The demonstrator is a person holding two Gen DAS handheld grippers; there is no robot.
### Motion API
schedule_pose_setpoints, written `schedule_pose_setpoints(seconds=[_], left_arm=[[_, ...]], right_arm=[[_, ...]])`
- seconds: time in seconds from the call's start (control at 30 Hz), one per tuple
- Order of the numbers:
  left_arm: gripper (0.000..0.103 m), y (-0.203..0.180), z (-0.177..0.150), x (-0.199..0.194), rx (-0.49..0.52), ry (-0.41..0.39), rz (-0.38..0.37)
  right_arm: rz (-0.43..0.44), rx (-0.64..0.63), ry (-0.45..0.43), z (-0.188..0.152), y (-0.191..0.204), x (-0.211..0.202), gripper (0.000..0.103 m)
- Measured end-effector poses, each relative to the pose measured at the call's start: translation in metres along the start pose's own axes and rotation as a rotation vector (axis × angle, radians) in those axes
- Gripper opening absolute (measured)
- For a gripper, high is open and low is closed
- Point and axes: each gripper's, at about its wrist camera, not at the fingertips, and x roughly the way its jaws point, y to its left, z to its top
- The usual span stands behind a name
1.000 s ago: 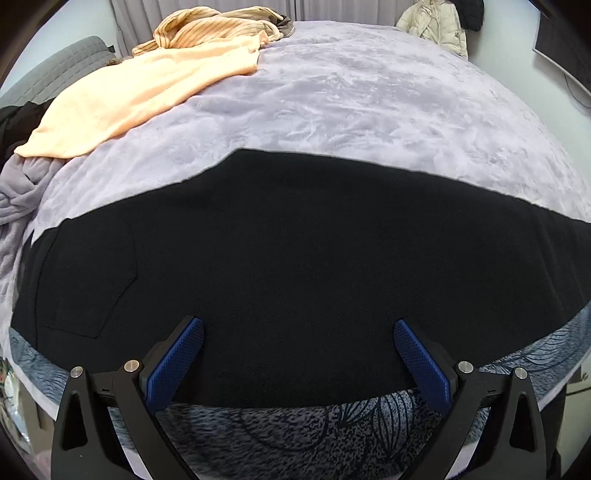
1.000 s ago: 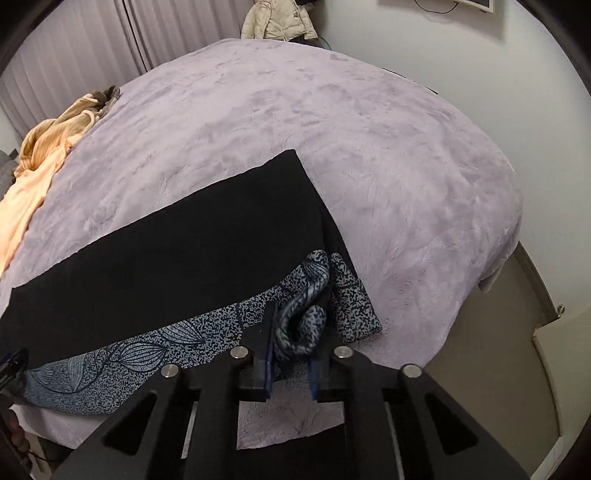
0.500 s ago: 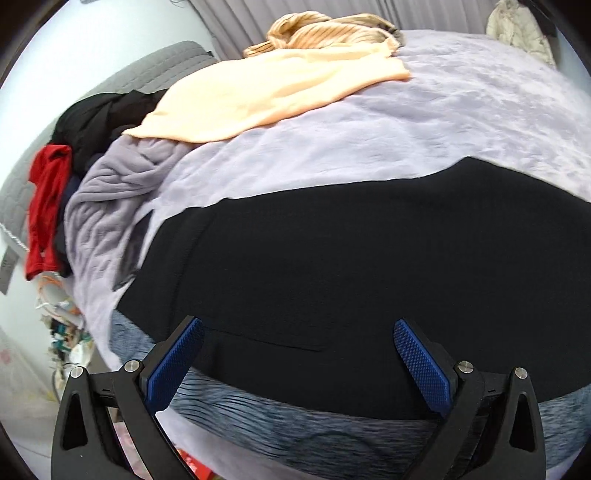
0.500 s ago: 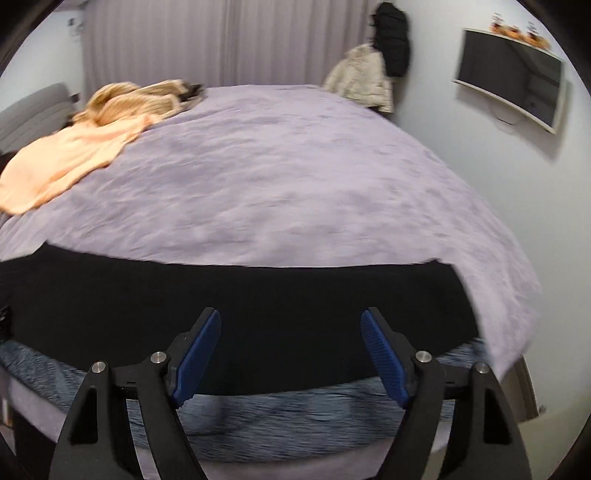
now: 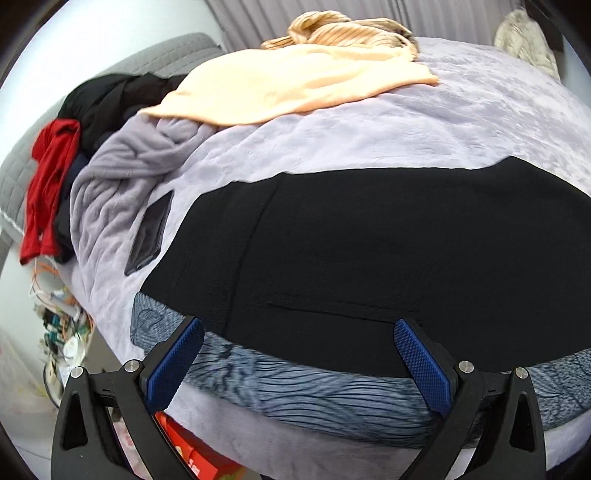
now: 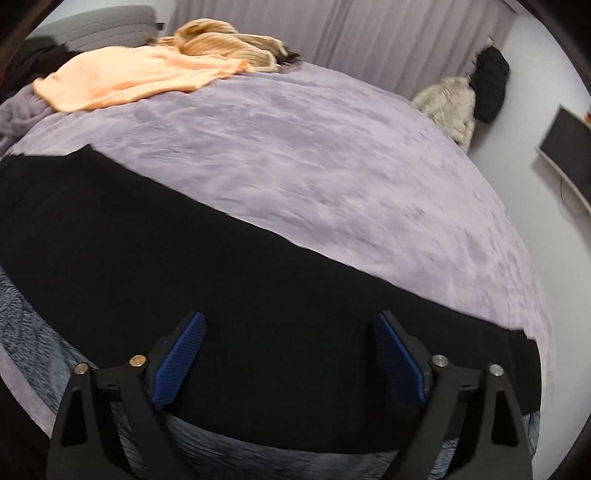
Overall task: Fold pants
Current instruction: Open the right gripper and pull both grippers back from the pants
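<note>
Pants: black pants (image 5: 369,251) lie flat across the lower half of both views, on the near part of the bed (image 5: 424,129); a waistband seam and a pocket outline show at lower centre of the left view.
Patterned cloth: a grey-blue patterned cloth (image 5: 314,391) lies under the pants' near edge and shows as a strip along the bottom of both views.
Left tongs: left tongs (image 5: 297,360) spread wide, 2 blue pads apart, nothing between them — they frame the near edge of the pants at bottom centre.
Right tongs: right tongs (image 6: 290,356) also spread wide and empty, over the black cloth at bottom centre of the right view.
Bed cover: lilac plush, bunched at middle left of the left view.
Other clothes: peach garment (image 5: 295,85) and tan striped garment (image 5: 351,29) at upper centre; red garment (image 5: 48,184) and black pile (image 5: 110,96) at upper left.
Dark flat object: a phone-like slab (image 5: 149,232) on the cover, left of the pants — I cannot tell exactly what it is.
</note>
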Motion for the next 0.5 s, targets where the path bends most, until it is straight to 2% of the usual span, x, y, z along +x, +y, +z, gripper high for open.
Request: schedule_pose_setpoints(seconds=[0.1, 0.17, 0.23, 0.27, 0.3, 0.33, 0.4, 0.43, 0.5], left_arm=[[0.103, 0.016, -0.001, 0.004, -0.055, 0.03, -0.044], [0.103, 0.021, -0.002, 0.002, -0.083, 0.039, -0.051], [0.103, 0.014, -0.003, -0.007, -0.081, 0.02, -0.026], [0.103, 0.003, -0.003, -0.016, -0.064, 0.003, -0.038], [0.103, -0.01, -0.005, -0.024, -0.05, -0.007, -0.08], [0.103, -0.026, -0.006, -0.035, -0.033, -0.018, -0.143], [0.103, -0.071, -0.011, -0.061, 0.044, -0.054, -0.271], [0.103, -0.093, -0.015, -0.072, 0.102, -0.072, -0.294], [0.103, -0.136, -0.024, -0.083, 0.225, -0.107, -0.253]], right_arm=[[-0.02, 0.169, 0.058, -0.02, -0.065, 0.004, 0.102], [-0.098, 0.224, 0.08, -0.032, -0.096, 0.001, 0.102], [-0.161, 0.255, 0.082, -0.039, -0.11, -0.008, 0.102], [-0.181, 0.258, 0.071, -0.038, -0.109, -0.015, 0.102], [-0.171, 0.253, 0.047, -0.035, -0.103, -0.023, 0.102], [-0.135, 0.247, 0.013, -0.03, -0.092, -0.031, 0.102], [0.005, 0.195, -0.055, -0.02, -0.053, -0.05, 0.102], [0.082, 0.143, -0.071, -0.015, -0.028, -0.055, 0.102], [0.205, 0.008, -0.082, -0.013, 0.025, -0.061, 0.102]])
